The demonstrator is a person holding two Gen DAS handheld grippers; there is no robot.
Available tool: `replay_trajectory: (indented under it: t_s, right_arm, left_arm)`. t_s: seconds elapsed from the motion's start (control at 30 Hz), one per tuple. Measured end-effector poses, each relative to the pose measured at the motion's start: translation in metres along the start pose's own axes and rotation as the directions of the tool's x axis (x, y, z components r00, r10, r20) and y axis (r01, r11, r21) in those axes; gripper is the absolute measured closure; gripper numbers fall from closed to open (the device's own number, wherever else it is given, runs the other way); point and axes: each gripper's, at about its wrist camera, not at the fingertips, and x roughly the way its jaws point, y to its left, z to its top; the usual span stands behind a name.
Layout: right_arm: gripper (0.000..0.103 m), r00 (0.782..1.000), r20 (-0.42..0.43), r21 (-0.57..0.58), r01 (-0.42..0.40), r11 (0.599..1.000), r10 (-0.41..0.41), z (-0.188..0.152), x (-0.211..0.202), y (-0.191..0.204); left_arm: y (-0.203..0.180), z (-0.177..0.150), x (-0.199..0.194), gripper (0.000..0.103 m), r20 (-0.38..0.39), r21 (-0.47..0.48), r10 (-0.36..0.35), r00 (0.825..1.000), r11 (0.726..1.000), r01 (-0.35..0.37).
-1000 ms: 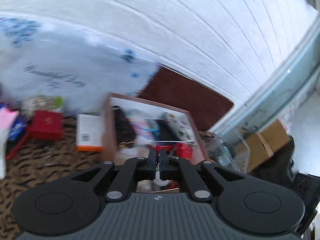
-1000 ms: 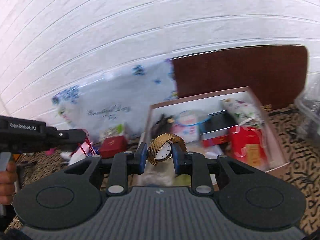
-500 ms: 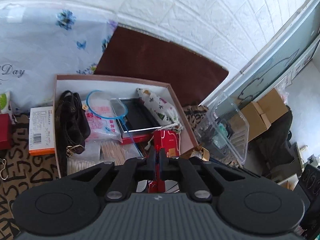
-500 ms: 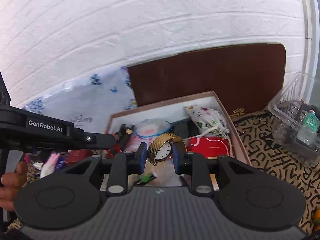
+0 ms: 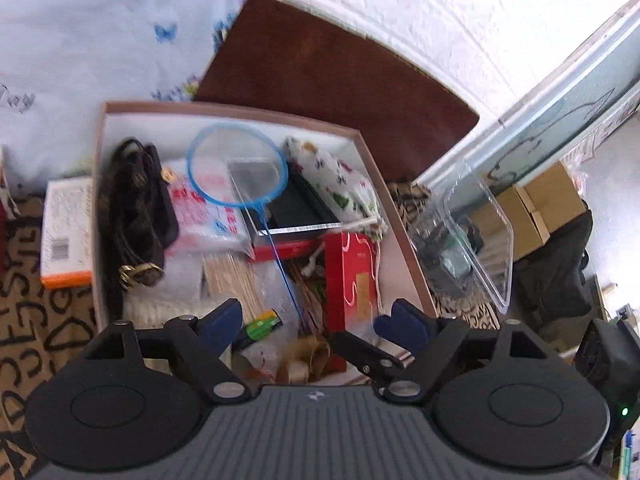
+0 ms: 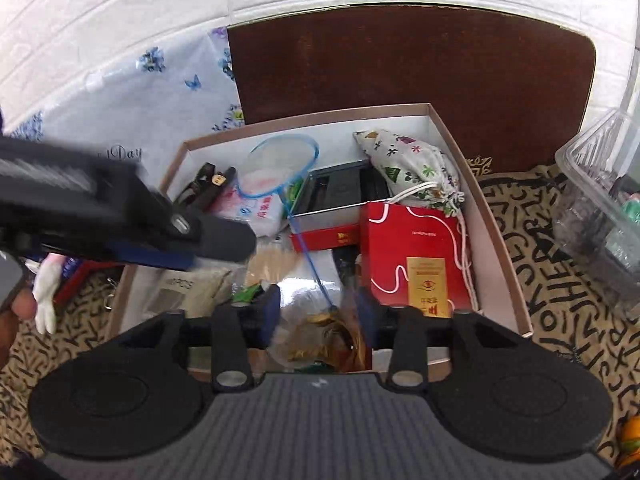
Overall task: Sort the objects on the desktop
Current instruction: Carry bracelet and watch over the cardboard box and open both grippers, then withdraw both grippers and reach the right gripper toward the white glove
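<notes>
Watch is lying in the box directly under the right gripper, both grippers hanging spread and empty, left gripper alongside.

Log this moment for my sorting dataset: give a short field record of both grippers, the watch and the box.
left gripper: open, empty, over the box's near end
right gripper: open, nothing between its fingers
gold watch: blurred, lying in the box under the right gripper
box: open cardboard box, crowded
box contents: red packet, patterned drawstring pouch, blue-rimmed net
beside box: clear plastic container
</notes>
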Motion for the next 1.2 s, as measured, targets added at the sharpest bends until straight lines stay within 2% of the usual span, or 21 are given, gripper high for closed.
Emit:
replay_trajectory:
  t_s: [0.1, 0.13, 0.17, 0.23, 0.8, 1.2]
  right_arm:
    - [0.05, 1.0, 0.0, 0.003, -0.004, 1.0, 0.004, -0.001, -0.003, 0.001]
    - [0.041, 1.0, -0.004, 0.004, -0.003, 1.0, 0.003, -0.001, -0.003, 0.002]
    - [0.026, 1.0, -0.009, 0.004, 0.001, 1.0, -0.001, -0.001, -0.004, 0.004]
    - [0.016, 1.0, -0.004, 0.002, 0.009, 1.0, -0.009, -0.002, -0.006, 0.008]
    - [0.014, 1.0, -0.01, -0.057, -0.025, 0.998, 0.024, -0.007, -0.024, 0.041]
    - [0.014, 0.993, -0.017, -0.141, -0.115, 0.983, 0.113, -0.021, -0.049, 0.086]
  left_arm:
    - [0.004, -0.003, -0.005, 0.016, -0.011, -0.027, 0.029, 1.0, 0.999, -0.029]
    - [0.005, -0.004, -0.006, 0.016, -0.012, -0.032, 0.041, 0.999, 0.999, -0.041]
    - [0.006, -0.006, -0.008, 0.016, -0.01, -0.033, 0.051, 0.999, 0.998, -0.051]
    - [0.007, -0.01, -0.009, 0.016, -0.008, -0.03, 0.067, 0.998, 0.997, -0.067]
    - [0.025, -0.042, -0.045, 0.016, 0.032, -0.095, 0.119, 0.992, 0.989, -0.115]
    - [0.037, -0.078, -0.105, 0.015, 0.119, -0.128, 0.167, 0.979, 0.98, -0.152]
